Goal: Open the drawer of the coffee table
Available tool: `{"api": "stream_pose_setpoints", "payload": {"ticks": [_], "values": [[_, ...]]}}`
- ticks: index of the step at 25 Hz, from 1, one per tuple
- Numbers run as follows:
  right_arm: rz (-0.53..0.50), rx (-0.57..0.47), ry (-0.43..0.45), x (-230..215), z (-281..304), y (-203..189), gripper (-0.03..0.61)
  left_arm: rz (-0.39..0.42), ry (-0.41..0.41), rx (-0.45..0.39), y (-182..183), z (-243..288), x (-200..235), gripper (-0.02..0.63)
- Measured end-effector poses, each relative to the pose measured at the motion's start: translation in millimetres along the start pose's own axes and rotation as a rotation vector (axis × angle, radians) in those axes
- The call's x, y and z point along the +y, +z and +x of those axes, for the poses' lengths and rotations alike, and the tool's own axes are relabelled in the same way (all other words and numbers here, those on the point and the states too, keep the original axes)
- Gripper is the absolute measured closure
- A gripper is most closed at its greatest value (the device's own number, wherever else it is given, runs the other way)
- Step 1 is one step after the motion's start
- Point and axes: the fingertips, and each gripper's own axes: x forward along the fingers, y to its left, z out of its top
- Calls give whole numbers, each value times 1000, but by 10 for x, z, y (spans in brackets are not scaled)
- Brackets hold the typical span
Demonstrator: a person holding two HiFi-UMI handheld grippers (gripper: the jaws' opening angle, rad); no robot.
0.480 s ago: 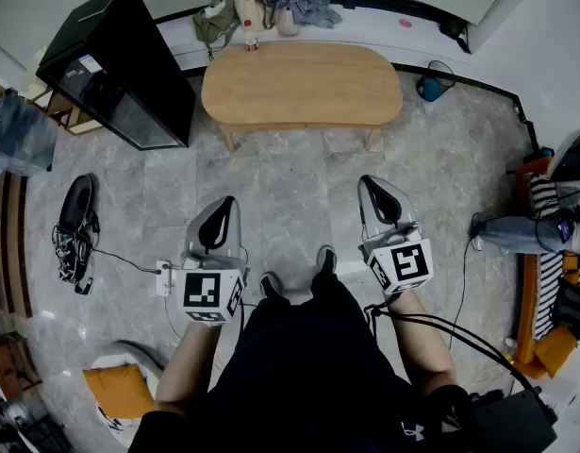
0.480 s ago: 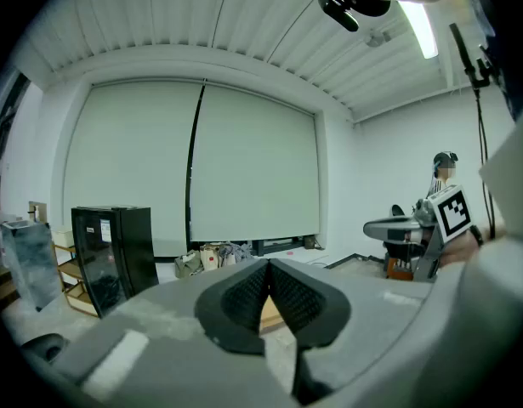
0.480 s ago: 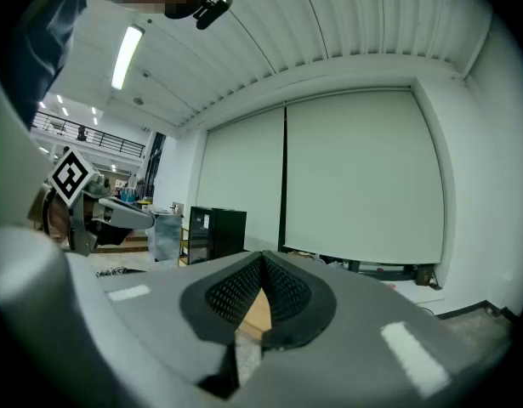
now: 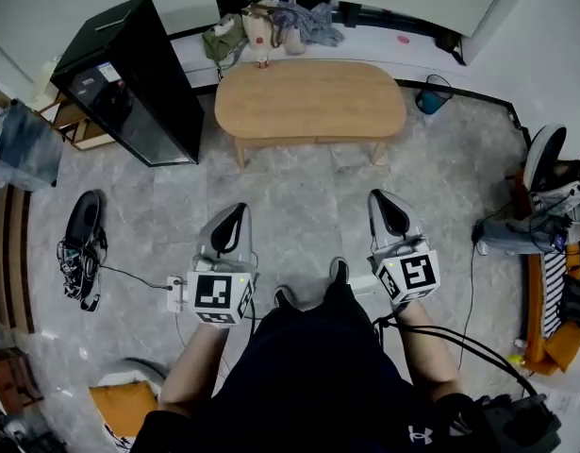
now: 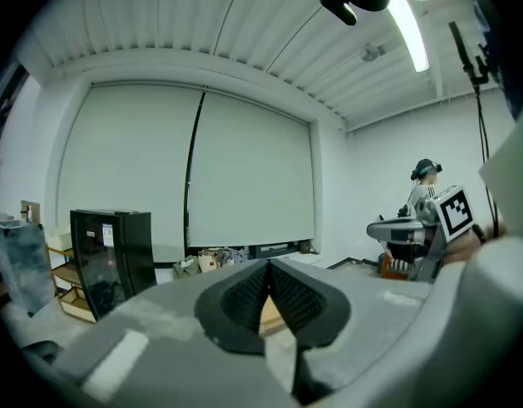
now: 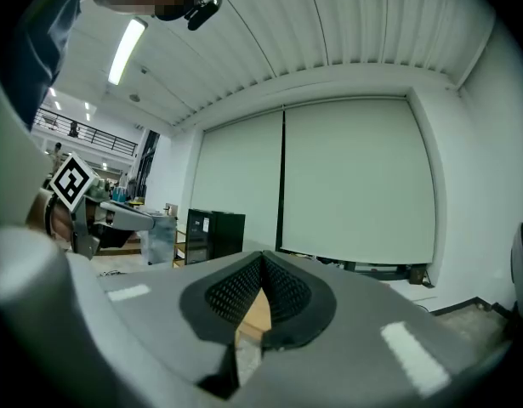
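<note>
An oval wooden coffee table (image 4: 311,100) stands on the grey tiled floor ahead of me, its front apron (image 4: 313,141) facing me; no drawer shows pulled out. My left gripper (image 4: 229,217) is held over the floor well short of the table, jaws shut and empty. My right gripper (image 4: 388,202) is level beside it at the right, also shut with nothing in it. In the left gripper view the gripper (image 5: 268,272) has its pads pressed together, a sliver of the wooden table (image 5: 271,314) below them. The right gripper view shows the right gripper (image 6: 259,266) the same way, with the table (image 6: 254,309) behind.
A black cabinet (image 4: 129,78) stands left of the table. Bags and clothes (image 4: 271,22) lie behind it by the wall. A blue bin (image 4: 432,95) sits at the table's right end. Shoes and a cable (image 4: 82,248) lie on the floor at the left; a chair (image 4: 544,154) stands at right.
The whole view has shifted: the table and cabinet sit slightly lower and more to the right in the head view. Both grippers stay shut and side by side.
</note>
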Motion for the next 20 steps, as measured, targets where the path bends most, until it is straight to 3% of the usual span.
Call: {"api": "stream_pose_setpoints", "payload": {"ticks": [12,20], "values": [[3,29,-17,173,85,1,575,-23,-11,18,-144,-22,298,612],[58,52,9,-92,744,-189,575,0,42,66,-125,416,676,612]]}}
